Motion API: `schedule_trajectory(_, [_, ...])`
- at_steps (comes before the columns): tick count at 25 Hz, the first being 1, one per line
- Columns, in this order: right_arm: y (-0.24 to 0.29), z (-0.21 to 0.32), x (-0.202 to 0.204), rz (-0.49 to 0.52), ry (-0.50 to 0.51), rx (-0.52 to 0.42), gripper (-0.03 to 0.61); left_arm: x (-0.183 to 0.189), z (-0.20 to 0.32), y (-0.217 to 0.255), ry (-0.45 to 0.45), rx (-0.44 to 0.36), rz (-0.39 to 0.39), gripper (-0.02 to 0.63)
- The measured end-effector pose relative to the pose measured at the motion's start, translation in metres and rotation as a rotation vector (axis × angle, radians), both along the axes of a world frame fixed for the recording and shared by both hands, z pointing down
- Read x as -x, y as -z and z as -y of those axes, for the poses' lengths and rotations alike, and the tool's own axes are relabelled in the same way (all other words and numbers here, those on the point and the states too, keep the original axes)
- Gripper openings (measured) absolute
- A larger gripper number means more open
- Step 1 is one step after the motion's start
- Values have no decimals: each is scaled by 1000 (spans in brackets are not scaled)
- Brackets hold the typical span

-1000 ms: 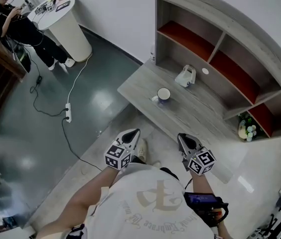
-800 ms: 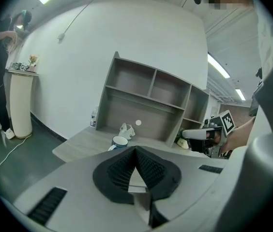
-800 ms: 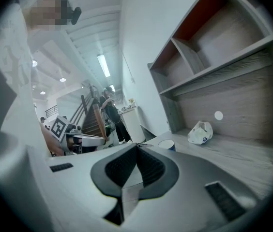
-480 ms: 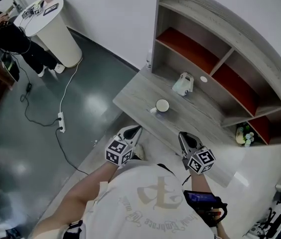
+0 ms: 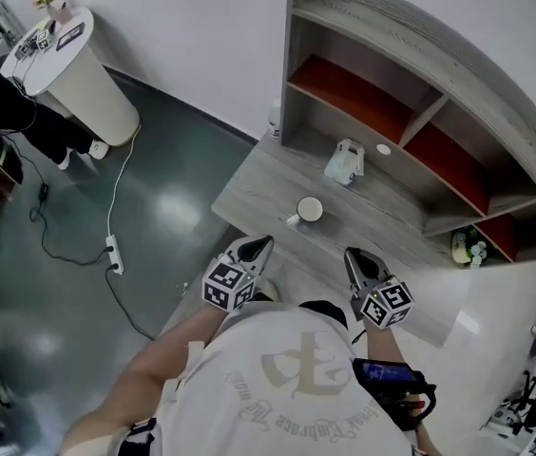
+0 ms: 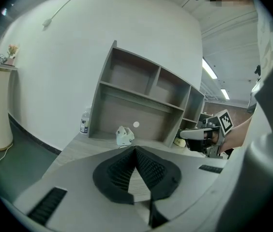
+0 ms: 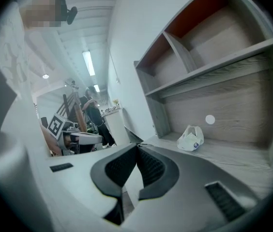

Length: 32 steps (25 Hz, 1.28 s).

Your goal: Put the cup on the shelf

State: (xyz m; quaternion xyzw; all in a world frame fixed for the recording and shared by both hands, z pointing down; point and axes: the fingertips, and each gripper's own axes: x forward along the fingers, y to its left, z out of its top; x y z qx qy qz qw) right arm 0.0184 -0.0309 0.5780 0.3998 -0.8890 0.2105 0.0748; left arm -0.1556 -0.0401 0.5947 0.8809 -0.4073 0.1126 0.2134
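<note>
A white cup (image 5: 309,210) with a handle stands upright on the low grey wooden table (image 5: 249,190), in front of the grey shelf unit (image 5: 411,74) with red back panels. My left gripper (image 5: 259,243) is shut and empty, just short of the table's near edge and a little left of the cup. To the cup's right my right gripper (image 5: 352,255) is also shut and empty, at the table's near edge. In the left gripper view the shut left gripper (image 6: 135,149) hides the cup. The right gripper view shows the right gripper (image 7: 137,146) with its pads together.
A crumpled white bag (image 5: 345,161) lies on the table behind the cup, near the shelf. A small bottle (image 5: 275,119) stands at the shelf's left end. A person (image 5: 2,103), a white pedestal table (image 5: 83,74) and a floor cable with power strip (image 5: 111,250) are to the left.
Both grippers and the head have moved toward the table and shelf. The cup now lies closer to the gripper tips. Both stay shut.
</note>
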Motion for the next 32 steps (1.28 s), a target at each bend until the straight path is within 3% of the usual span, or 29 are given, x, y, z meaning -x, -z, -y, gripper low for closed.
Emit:
schedule_trajectory(17, [-9, 15, 4, -19, -16, 35, 5, 5, 10, -25, 0, 60, -16, 2])
schedule_trajectory(32, [-10, 52, -16, -11, 46, 38, 5, -33, 44, -57, -23, 79, 76, 2])
